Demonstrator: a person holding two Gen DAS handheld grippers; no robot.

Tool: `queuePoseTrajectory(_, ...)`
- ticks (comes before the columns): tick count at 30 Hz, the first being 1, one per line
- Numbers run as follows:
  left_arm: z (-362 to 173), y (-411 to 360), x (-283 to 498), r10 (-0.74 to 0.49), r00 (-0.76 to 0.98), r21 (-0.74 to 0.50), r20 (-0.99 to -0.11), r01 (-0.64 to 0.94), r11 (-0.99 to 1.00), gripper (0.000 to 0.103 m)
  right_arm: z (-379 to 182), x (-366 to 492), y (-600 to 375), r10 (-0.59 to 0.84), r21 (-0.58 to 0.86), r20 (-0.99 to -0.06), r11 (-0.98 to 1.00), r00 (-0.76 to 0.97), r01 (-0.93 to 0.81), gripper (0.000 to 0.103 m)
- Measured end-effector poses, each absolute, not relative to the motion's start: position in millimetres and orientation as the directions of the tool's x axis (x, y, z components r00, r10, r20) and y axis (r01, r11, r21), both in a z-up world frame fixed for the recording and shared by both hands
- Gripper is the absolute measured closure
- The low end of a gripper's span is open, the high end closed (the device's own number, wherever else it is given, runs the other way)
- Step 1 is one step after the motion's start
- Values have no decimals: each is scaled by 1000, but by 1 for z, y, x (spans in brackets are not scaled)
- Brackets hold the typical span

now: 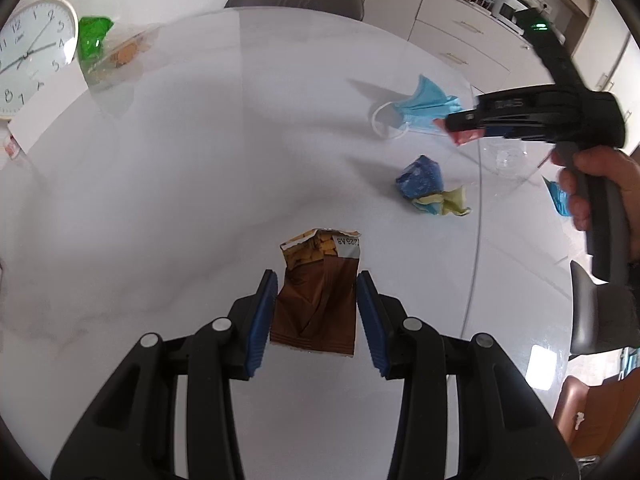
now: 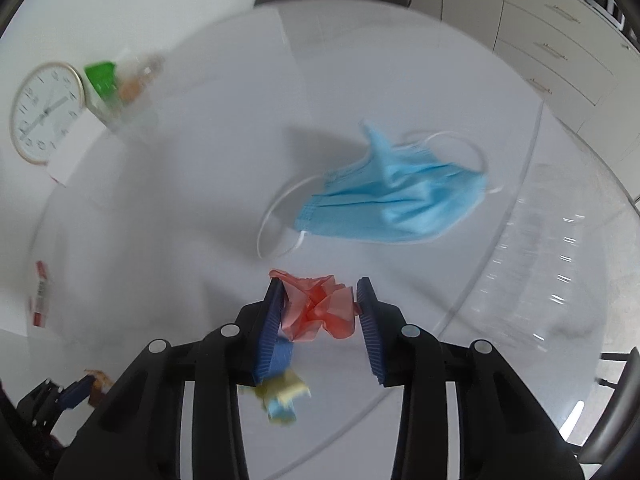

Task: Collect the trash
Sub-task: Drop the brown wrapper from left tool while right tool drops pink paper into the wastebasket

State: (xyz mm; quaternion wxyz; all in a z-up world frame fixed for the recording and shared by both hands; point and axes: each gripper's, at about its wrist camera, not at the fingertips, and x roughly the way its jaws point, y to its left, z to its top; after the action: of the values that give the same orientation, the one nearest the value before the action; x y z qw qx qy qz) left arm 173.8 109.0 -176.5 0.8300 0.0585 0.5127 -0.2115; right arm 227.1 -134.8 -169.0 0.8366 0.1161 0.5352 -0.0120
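The right gripper (image 2: 318, 304) pinches a crumpled pink paper (image 2: 320, 306); the left gripper (image 1: 317, 312) clasps a brown snack wrapper (image 1: 318, 300). A blue face mask (image 2: 392, 200) lies nearby on the white table (image 2: 200, 200).

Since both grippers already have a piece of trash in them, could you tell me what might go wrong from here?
1. The right gripper pinches a loosely crumpled red paper; it may slip free while carried.
2. The brown snack packet in the left gripper is torn open at its far end, so crumbs could spill.
3. The blue face mask lies just beyond the right gripper; its ear loop could snag.
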Motion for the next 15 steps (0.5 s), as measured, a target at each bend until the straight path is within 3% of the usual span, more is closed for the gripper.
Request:
queuePoseTrajectory(7,-144,63,129,-347,373,-128,-860,501,856,63,-141,108,-188,77,177,-891,966,447,187,64)
queuePoseTrajectory(15,-125,-31,60,-473,253,-203,-844,666,718,63,-169,-61,-268,-24,101,-946,925,323,366,63)
